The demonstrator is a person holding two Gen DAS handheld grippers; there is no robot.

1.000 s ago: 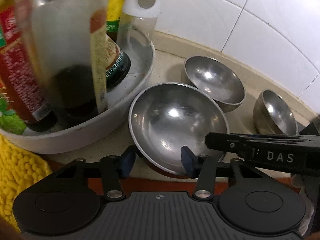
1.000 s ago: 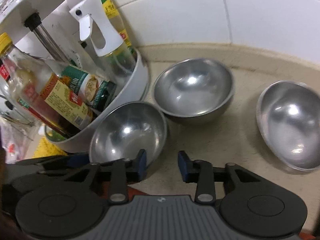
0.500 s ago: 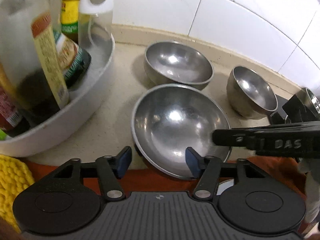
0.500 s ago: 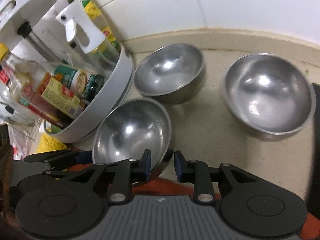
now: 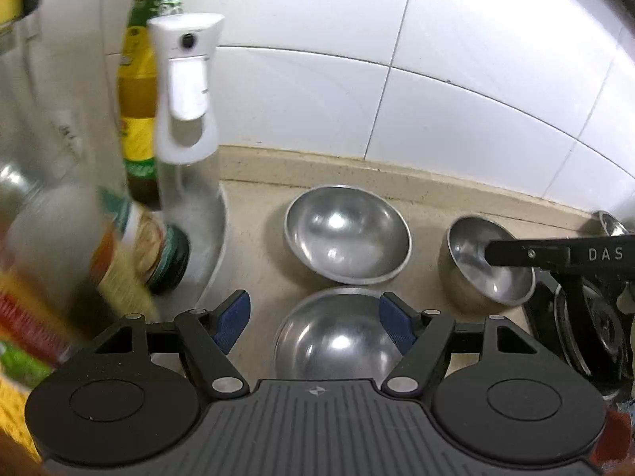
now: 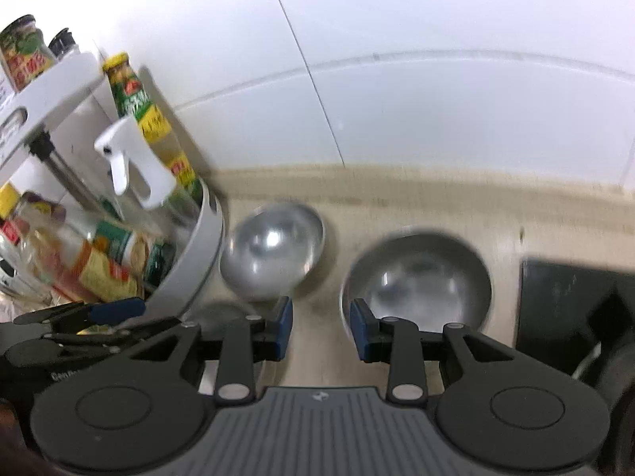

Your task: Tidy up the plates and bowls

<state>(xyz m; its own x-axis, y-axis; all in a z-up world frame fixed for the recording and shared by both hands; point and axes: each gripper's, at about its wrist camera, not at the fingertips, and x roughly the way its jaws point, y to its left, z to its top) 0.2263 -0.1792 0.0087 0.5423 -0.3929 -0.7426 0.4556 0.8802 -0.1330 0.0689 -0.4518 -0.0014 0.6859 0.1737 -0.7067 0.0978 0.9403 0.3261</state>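
Three steel bowls stand on the beige counter. In the left wrist view the nearest bowl (image 5: 337, 337) lies just beyond my open left gripper (image 5: 315, 319), a wider bowl (image 5: 347, 234) sits behind it, and a small deep bowl (image 5: 488, 261) is at the right with my right gripper's finger (image 5: 555, 256) over it. In the right wrist view my right gripper (image 6: 320, 327) is open and empty, above the counter between the wide bowl (image 6: 274, 252) and the deep bowl (image 6: 416, 277). The left gripper's fingers (image 6: 95, 313) show at the left.
A white round condiment rack (image 6: 202, 254) with sauce bottles and a white spray bottle (image 5: 186, 119) stands at the left. White tiled wall (image 5: 436, 79) runs behind the counter. A black stove surface (image 6: 571, 309) lies at the right. Yellow cloth (image 5: 16, 428) is at the lower left.
Both grippers have pulled back and tilted up, so more wall shows. The right gripper has opened wider and moved right, away from the near bowl's rim. The bowls have not moved.
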